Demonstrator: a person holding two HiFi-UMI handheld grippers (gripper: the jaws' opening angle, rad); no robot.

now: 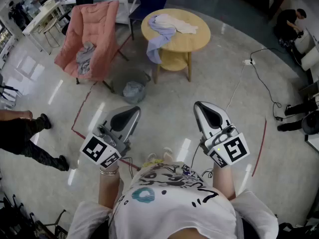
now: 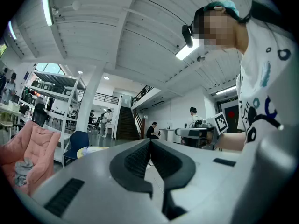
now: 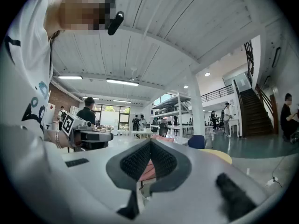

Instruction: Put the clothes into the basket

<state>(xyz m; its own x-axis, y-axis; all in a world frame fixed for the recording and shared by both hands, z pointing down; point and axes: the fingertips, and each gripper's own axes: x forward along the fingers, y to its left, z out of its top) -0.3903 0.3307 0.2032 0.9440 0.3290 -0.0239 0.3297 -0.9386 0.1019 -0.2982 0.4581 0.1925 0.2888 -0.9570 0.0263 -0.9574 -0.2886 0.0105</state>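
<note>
Clothes, three items, all apart from the basket:
- Lavender shirt (image 1: 158,39): crumpled on the round wooden bench (image 1: 197,39), one end hanging over the near-left rim.
- Cream garment (image 1: 179,25): bunched on the benchtop, touching the shirt on its right.
- Grey garment (image 1: 85,58): crumpled on the seat of the pink chair (image 1: 99,19), left of the bench.

Basket (image 1: 133,91): grey-blue, soft-looking, on the floor (image 1: 164,108) between chair and bench, near the bench's left leg. Contents cannot be made out.

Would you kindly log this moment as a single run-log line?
left gripper: shut, empty | right gripper: shut, empty | clothes: on table | garment: on pink chair
</note>
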